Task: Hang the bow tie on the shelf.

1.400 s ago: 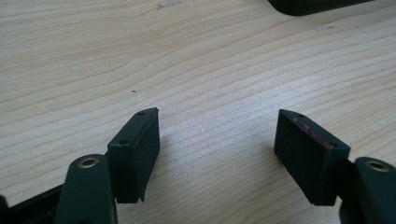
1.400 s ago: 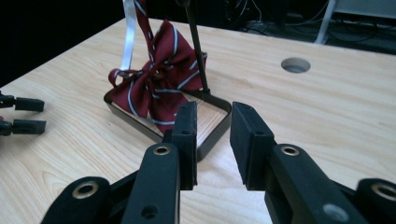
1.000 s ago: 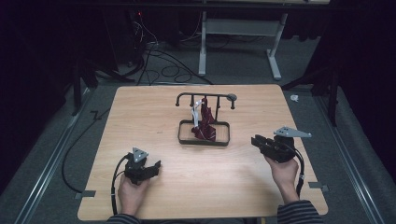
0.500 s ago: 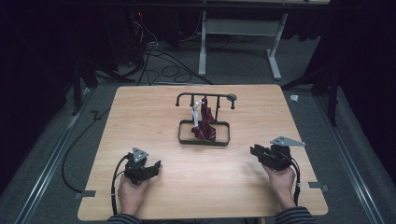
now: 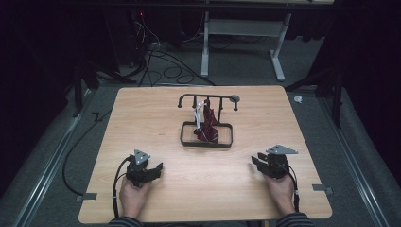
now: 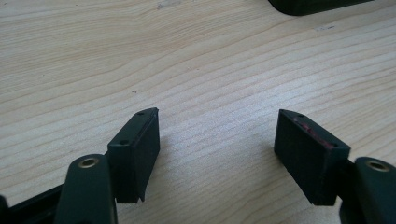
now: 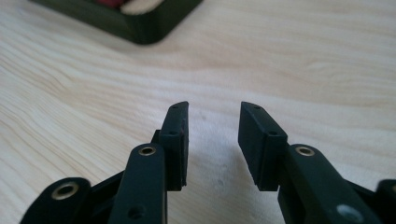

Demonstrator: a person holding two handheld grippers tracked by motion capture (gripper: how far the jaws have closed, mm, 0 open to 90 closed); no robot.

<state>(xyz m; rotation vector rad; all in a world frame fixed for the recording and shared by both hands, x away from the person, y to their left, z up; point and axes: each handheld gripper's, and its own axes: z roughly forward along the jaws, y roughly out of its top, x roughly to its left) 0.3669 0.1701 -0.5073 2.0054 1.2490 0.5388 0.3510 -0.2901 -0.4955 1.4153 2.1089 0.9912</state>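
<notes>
Two grippers rested apart on the table (image 5: 142,113): left gripper (image 5: 153,170) gaped wide, right gripper (image 5: 257,162) had just been opening, both empty; one rack (image 5: 206,120) stood between.

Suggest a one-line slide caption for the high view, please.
A person rests the left gripper and right gripper, jaws open and empty, on the wooden table before a black rack holding red cloth.

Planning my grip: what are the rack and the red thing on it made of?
Rack: looks like dark matte metal, thin bars and a rectangular base frame; could be coated. Red thing: likely cloth, since it hangs limp and folded from the top bar.
</notes>
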